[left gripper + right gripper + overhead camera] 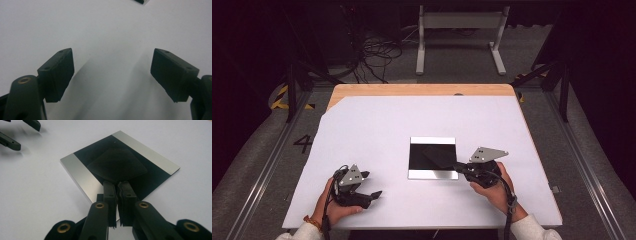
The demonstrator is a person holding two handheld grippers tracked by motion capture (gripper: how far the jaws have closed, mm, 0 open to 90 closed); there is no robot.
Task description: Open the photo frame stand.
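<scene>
Broadly, I see a white sheet covering nearly the whole wooden worktop, with bare wood showing only along the far edge and at the far left corner. No bin, tray or box stands on it. Most of the sheet lies open: the far half, the left side and the strip along the right edge all give free room.

Next in size is a flat square plate, black in the middle with a silvery band along its far and near edges. It lies a little right of the worktop's centre, nearer the near edge than the far one. On its black field rests a thin dark, translucent film, roughly diamond-shaped in the right gripper view; I cannot tell for sure whether it lies fully flat.

My right gripper sits at the plate's near right corner, its jaws brought together and pinching the nearest point of the film, with the tips over the black field.

My left gripper rests near the near left part of the sheet, well apart from the plate, jaws spread wide with nothing but white sheet between them. A corner of the plate peeks in at the top of the left gripper view.
</scene>
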